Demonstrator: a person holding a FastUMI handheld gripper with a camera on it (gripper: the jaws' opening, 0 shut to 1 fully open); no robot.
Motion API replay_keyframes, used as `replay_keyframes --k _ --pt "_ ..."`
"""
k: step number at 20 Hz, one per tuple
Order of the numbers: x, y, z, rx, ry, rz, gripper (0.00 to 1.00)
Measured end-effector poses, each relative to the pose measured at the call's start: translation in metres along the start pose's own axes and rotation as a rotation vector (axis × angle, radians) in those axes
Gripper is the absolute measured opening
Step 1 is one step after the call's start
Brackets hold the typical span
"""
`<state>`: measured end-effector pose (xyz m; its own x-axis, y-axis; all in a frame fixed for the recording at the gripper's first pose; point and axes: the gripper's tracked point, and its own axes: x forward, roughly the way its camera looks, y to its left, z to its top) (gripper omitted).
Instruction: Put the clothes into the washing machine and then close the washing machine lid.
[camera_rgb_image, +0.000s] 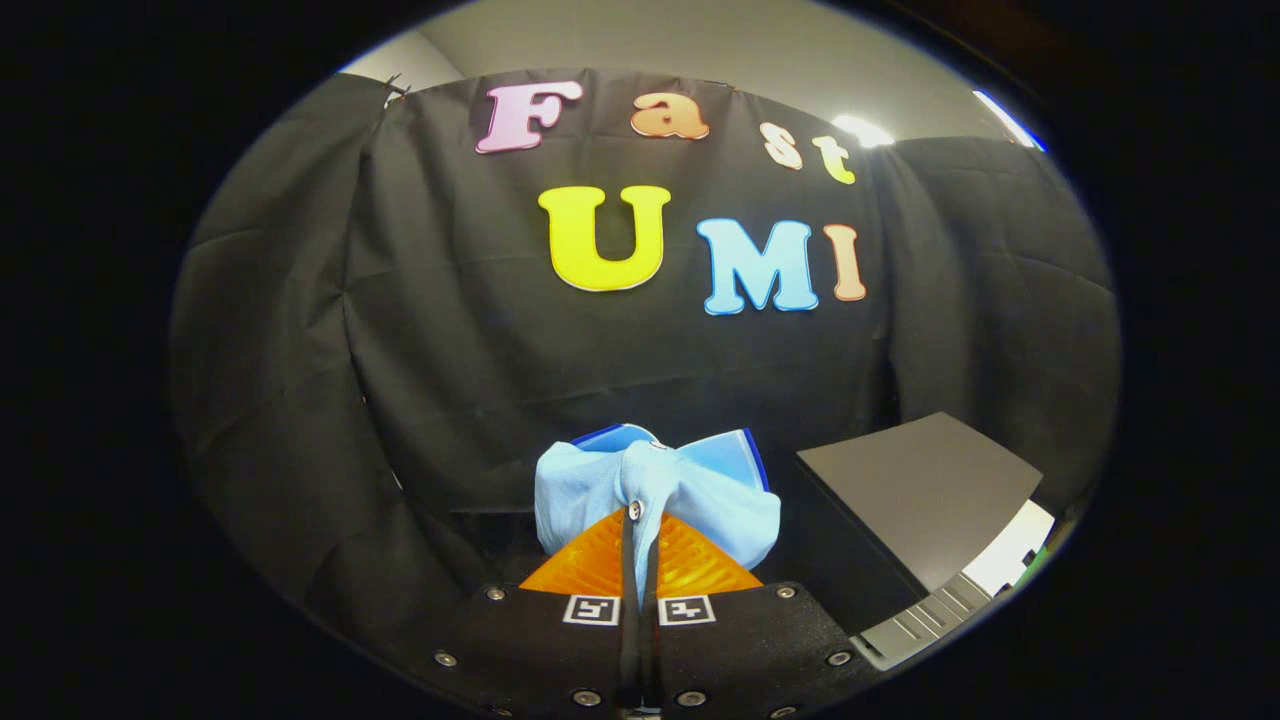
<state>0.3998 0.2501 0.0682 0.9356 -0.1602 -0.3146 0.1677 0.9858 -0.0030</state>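
A light blue shirt (655, 490) with a darker blue collar edge and a small button is bunched up between my fingers, held up in the air in front of the booth's black cloth wall. My gripper (640, 540) is shut on the shirt, the two fingers pressed together with cloth pinched between them. To the right and lower down stands the washing machine (940, 600), its dark grey lid (920, 490) raised open and tilted back. The drum opening is hidden from here.
The black cloth wall (450, 350) wraps around the back and both sides. A white panel of the machine (1015, 555) shows beside the raised lid, at the far right.
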Motion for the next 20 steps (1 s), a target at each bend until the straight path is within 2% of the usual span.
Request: replay_keyframes --k 9,14,20 --pt "0.053 -0.008 -0.110 0.014 0.158 -0.002 0.00" --pt "0.076 -0.006 -0.178 -0.031 0.268 0.017 0.00" --pt "0.088 -0.006 -0.224 -0.039 0.374 0.035 0.00"
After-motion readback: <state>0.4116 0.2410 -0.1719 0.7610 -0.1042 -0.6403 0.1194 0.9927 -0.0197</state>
